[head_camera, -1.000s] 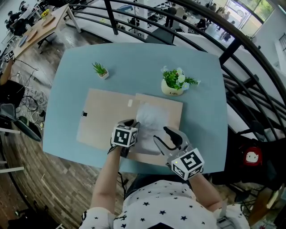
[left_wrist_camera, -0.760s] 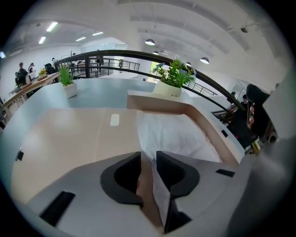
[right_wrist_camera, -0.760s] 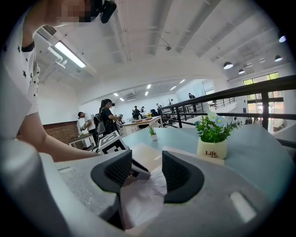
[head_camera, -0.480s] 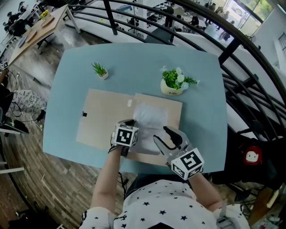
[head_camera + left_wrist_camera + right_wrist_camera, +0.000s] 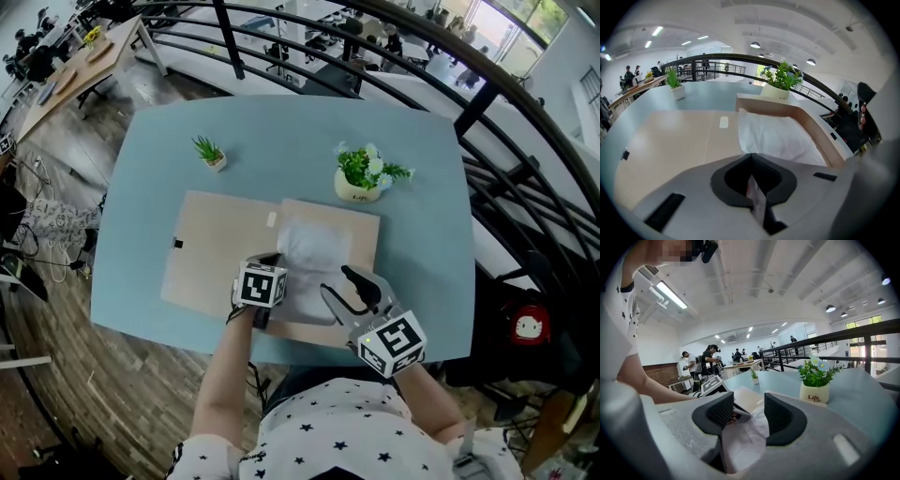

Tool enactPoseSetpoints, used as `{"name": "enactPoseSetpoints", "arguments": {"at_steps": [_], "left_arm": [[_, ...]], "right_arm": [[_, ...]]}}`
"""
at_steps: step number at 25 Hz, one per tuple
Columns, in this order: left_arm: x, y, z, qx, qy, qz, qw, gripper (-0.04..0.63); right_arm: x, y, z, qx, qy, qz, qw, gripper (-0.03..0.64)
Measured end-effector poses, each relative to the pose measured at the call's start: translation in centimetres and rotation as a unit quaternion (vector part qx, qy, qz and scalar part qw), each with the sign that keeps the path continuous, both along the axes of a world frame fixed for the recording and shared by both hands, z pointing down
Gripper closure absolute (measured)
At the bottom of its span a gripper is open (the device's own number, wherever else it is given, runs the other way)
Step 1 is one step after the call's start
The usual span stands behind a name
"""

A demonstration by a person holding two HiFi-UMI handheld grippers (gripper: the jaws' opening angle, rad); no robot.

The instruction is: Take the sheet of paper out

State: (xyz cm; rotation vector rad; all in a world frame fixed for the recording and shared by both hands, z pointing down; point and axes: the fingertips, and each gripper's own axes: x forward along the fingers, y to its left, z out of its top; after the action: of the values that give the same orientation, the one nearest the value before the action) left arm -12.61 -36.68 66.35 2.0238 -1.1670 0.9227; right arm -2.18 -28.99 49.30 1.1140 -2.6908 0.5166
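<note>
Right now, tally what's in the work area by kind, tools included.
Potted plants: 2 (small plant, flowering plant)
Tan folder: 1
Paper sheet: 1
Tools: 2 (left tool, jaws just closed on the sheet's edge; right tool, jaws apart)
Total: 6

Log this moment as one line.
left gripper: just closed on paper | right gripper: open, over paper | paper: in folder

An open-plan office: a black railing (image 5: 740,57) curves past the blue tabletop (image 5: 281,131), people (image 5: 711,357) stand at desks (image 5: 743,364) beyond, under strip lights (image 5: 670,294).
</note>
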Motion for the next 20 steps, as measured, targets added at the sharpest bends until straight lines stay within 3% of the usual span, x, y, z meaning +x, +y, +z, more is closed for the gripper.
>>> {"name": "enactPoseSetpoints", "arguments": {"at_steps": [9, 20], "left_arm": [[-0.5, 0.3, -2.9, 0.042, 0.016, -0.011, 0.999, 0.594], [-1.3, 2.5, -9.0, 0.105, 0.076, -0.047, 0.9904, 0.594]], "right_arm": [[0.3, 1.0, -0.8, 0.01, 0.004, 0.01, 1.0, 0.428], [0.0, 3.4, -2.1, 0.03, 0.004, 0.007, 1.0, 0.428]]}}
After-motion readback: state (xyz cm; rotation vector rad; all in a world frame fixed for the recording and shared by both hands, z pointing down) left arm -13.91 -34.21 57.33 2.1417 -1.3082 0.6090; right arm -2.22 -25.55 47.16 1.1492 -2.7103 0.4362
